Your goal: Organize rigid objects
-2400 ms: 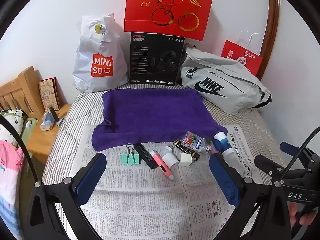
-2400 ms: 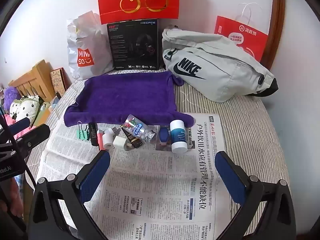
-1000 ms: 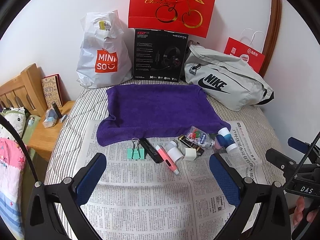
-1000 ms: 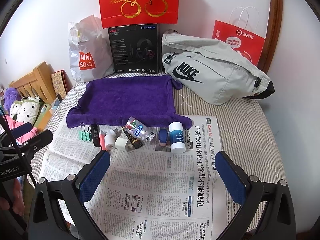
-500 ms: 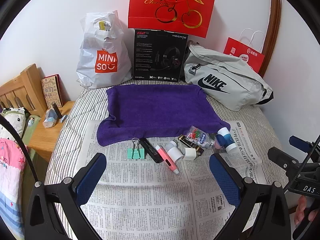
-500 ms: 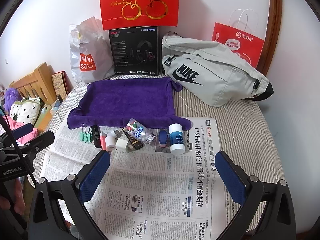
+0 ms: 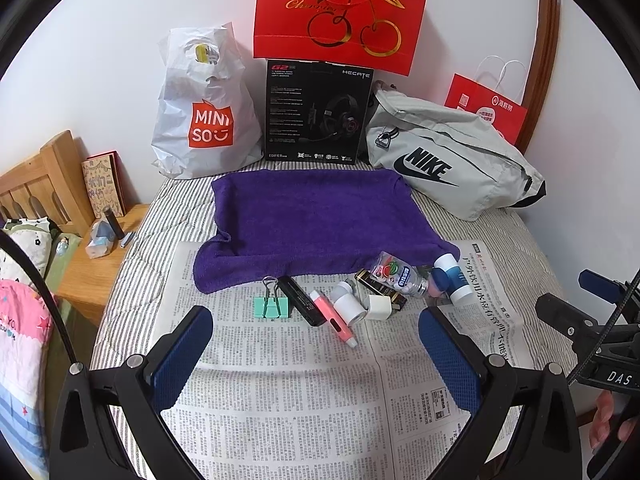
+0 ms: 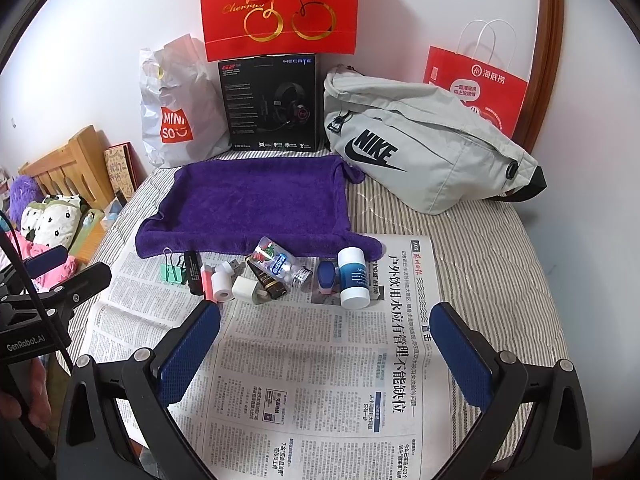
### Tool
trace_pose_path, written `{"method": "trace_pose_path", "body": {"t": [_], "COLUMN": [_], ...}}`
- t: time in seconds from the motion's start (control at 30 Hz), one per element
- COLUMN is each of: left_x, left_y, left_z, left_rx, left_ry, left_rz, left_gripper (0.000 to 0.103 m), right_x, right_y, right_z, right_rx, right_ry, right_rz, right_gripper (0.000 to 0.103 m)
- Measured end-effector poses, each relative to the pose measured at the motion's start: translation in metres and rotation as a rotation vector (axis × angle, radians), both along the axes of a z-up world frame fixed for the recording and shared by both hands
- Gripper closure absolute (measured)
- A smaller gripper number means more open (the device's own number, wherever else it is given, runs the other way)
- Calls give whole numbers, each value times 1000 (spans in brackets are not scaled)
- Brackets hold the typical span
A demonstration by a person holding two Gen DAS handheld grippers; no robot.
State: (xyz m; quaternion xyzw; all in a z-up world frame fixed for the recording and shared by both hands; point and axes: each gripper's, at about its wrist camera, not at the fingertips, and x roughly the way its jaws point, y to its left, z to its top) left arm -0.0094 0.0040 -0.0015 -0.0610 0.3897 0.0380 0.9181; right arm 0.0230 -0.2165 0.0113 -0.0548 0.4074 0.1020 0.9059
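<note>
A row of small objects lies on newspaper (image 7: pixel 304 392) in front of a purple towel (image 7: pixel 316 220): a green binder clip (image 7: pixel 271 305), a black stick (image 7: pixel 302 306), a pink marker (image 7: pixel 332 317), a white roll (image 7: pixel 349 306), a white charger cube (image 7: pixel 378 307), a clear bottle (image 7: pixel 396 274) and a blue-and-white bottle (image 7: pixel 454 280). My left gripper (image 7: pixel 316 356) is open and empty, just short of the row. My right gripper (image 8: pixel 326 350) is open and empty, short of the blue-and-white bottle (image 8: pixel 354 278) and the clear bottle (image 8: pixel 280 263).
Behind the towel (image 8: pixel 248 208) stand a white Miniso bag (image 7: pixel 200 112), a black headset box (image 7: pixel 318 110) with a red gift bag (image 7: pixel 340 16) on it, and a grey Nike bag (image 7: pixel 448 164). A wooden bedside stand (image 7: pixel 96 264) is at the left.
Both grippers have drawn back and risen a little, so the objects look smaller and farther. Both stay open. No object has moved.
</note>
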Motion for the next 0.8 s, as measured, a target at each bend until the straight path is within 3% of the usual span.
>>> {"method": "trace_pose_path", "body": {"t": [0.8], "left_x": [-2], "left_y": [-3], "left_z": [1], "left_rx": [6], "left_ry": [1], "left_rz": [-5], "left_gripper": [0], "right_x": [1], "right_y": [1], "right_z": [-3], "right_rx": [-4], "right_ry": [14], "right_rz": [0], "right_gripper": [0]}}
